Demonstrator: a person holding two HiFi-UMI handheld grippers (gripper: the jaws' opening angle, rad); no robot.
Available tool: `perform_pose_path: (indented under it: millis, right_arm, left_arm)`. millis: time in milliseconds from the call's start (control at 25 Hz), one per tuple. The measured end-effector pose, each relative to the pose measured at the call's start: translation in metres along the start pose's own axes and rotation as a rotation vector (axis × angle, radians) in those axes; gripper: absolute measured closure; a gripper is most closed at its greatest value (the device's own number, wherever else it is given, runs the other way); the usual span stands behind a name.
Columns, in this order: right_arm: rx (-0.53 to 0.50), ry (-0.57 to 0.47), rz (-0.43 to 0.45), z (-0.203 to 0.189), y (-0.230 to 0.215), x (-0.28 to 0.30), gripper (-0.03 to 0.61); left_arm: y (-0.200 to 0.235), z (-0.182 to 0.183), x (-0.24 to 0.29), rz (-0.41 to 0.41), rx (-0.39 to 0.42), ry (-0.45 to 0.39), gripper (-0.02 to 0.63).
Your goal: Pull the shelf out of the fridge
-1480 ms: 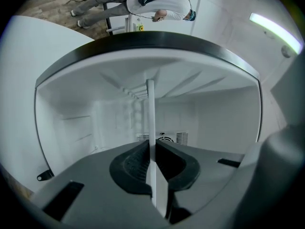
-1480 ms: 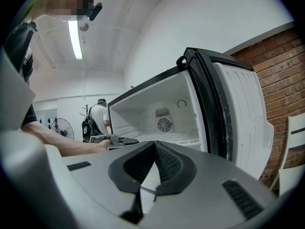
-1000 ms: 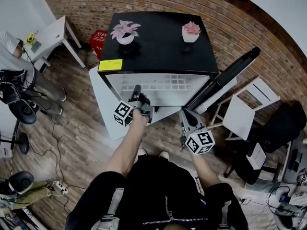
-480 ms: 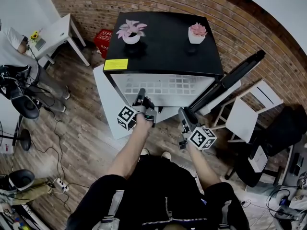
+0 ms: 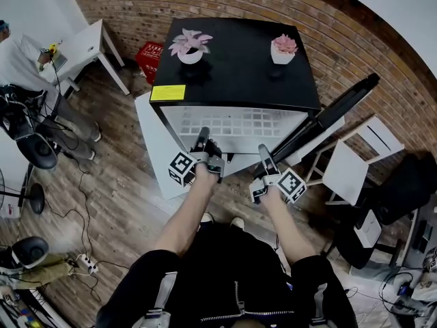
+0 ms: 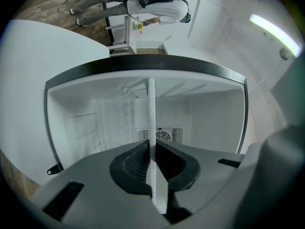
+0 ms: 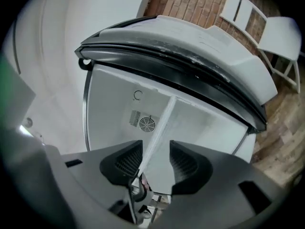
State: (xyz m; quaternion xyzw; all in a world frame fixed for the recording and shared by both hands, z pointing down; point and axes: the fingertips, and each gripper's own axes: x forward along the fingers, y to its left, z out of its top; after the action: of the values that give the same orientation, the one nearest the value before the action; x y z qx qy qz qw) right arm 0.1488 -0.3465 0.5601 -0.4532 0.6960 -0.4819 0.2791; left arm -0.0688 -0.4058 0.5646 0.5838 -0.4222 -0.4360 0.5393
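White gridded shelf (image 5: pixel 235 125) sits mid-frame in the open fridge (image 5: pixel 235 60), left gripper (image 5: pixel 203 137) clamped tight on its front edge but the right gripper (image 5: pixel 263 152) is opening, edge loose between its jaws, so a one-sided tug could skew and jam it.

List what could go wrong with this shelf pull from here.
Only the left gripper clamps the shelf; the right gripper is opening its jaws, the edge loose between them, so a one-sided pull may skew and jam it. A jerk could then topple the potted plants on the fridge.
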Motion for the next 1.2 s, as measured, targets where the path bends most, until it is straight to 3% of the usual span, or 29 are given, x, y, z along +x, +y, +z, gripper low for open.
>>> perform_pose_path:
  millis: [280,520,840,1200]
  right_arm:
    - [0.164,-0.094,0.011,0.019,-0.005,0.026,0.42]
    - [0.161,-0.111,0.021,0.021,-0.01,0.032,0.439]
    - [0.197,-0.14,0.042,0.025,-0.017,0.022,0.545]
    - [0.24,-0.124,0.07,0.018,-0.013,0.012,0.551]
  left_arm:
    - [0.0,-0.003,-0.008,-0.001,0.002,0.005,0.578]
    - [-0.002,-0.007,-0.02,0.0,-0.004,0.013,0.578]
    - [-0.004,-0.012,-0.036,0.005,0.002,0.02,0.578]
    - [-0.003,-0.014,-0.051,0.001,0.0,0.01,0.578]
